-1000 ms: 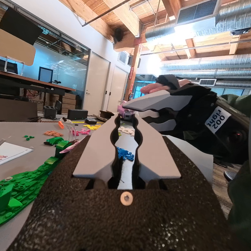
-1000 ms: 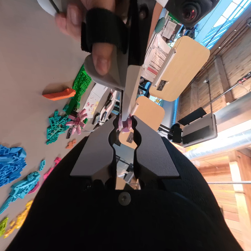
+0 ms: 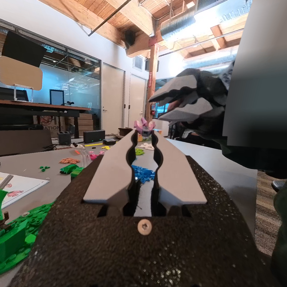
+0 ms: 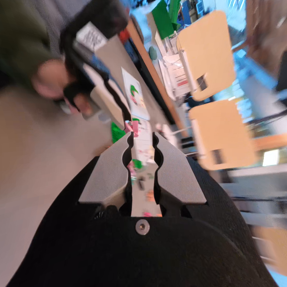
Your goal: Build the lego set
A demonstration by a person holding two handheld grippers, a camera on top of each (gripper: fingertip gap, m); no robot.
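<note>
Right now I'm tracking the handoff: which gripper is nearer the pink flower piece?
Left. The left gripper has the pink flower piece between its fingertips. The right gripper is open and empty, off to the side.

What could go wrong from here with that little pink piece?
1. The left gripper pinches the pink flower piece only at the very fingertips, high above the table; it may slip and drop among the loose bricks.
2. The right gripper is open and close by, and the right wrist view is motion-blurred; a fast swing might knock the piece loose.
</note>
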